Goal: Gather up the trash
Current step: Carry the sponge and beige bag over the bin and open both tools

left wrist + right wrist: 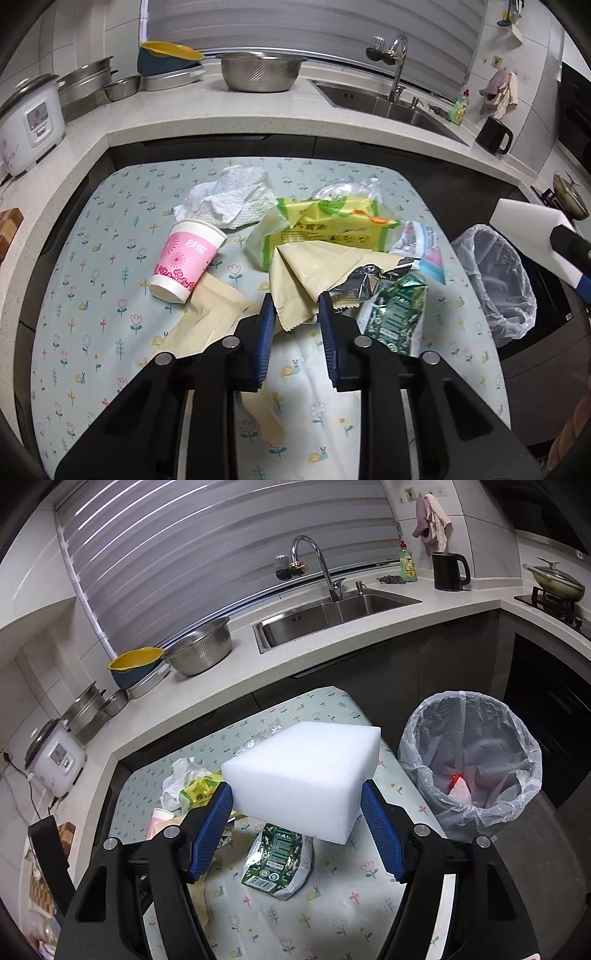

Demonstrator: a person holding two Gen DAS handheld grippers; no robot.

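Observation:
On the floral tablecloth (103,295) lies a heap of trash. My left gripper (295,314) is shut on the corner of a beige napkin (314,266), which stands tented above the heap. Around it are a tipped pink paper cup (184,258), a white paper towel (229,199), a yellow-green wrapper (325,225) and a green foil bag (395,314). A second beige napkin (210,317) lies flat under the fingers. My right gripper (295,788) is shut on a white foam block (306,771), held above the table's right side beside the lined trash bin (469,757).
The bin (495,280) stands off the table's right edge and holds a small red-lit scrap (458,782). Behind the table runs a counter with a rice cooker (29,122), steel bowl (258,72), sink (332,616) and black kettle (448,570). A pan (557,579) sits on the stove.

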